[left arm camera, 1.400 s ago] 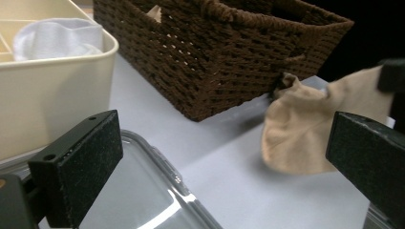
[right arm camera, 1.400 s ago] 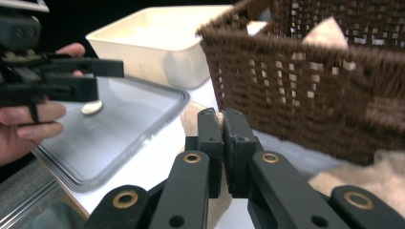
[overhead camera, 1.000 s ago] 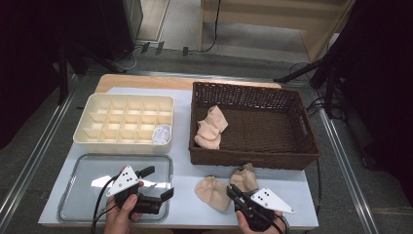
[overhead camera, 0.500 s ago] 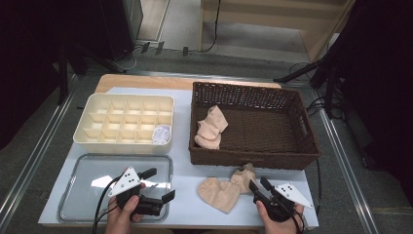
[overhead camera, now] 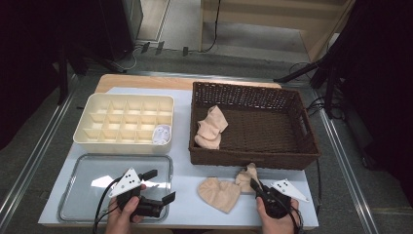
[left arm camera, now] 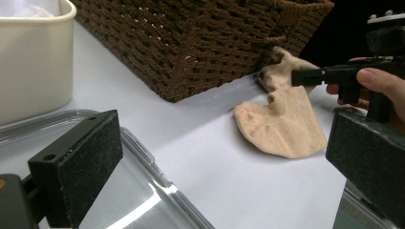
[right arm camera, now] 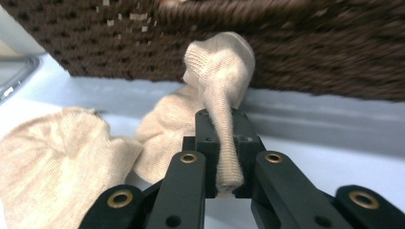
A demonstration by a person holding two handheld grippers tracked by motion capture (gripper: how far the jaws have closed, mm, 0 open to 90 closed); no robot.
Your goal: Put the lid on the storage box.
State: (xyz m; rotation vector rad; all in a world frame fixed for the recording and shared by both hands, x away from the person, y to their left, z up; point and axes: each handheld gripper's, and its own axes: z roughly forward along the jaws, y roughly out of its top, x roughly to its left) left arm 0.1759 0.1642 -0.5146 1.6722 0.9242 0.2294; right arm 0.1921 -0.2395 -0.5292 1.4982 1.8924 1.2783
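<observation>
A: Where is the beige sock (overhead camera: 221, 193) relative to the right gripper (overhead camera: 256, 187)?

B: It lies on the white tabletop (overhead camera: 185, 200), just in front of the brown wicker basket (overhead camera: 253, 161). One end of it runs up into the right gripper. In the right gripper view a fold of the sock (right arm camera: 217, 102) stands pinched between the two black jaws, which have just been closing and now press on the knit from both sides.

A: And the rest of it?

B: The wider part spreads flat on the table to the left of that gripper in the high view. The pinched end rises near the basket's front wall. The left gripper view shows the same sock (left arm camera: 282, 121) lying flat with its far end bunched against the basket (left arm camera: 205, 43).

A: What about the left gripper (overhead camera: 158, 187)?

B: It is well apart from the sock, over the near right corner of the clear plastic tray (overhead camera: 78, 195). Its jaws stand spread wide with nothing between the pads.

A: Anything else around?

B: A second beige sock (overhead camera: 210, 127) lies bunched inside the basket at its left side. A cream divided organiser box (overhead camera: 124, 124) sits behind the tray, with a small white item (overhead camera: 161, 135) in its near right compartment.
</observation>
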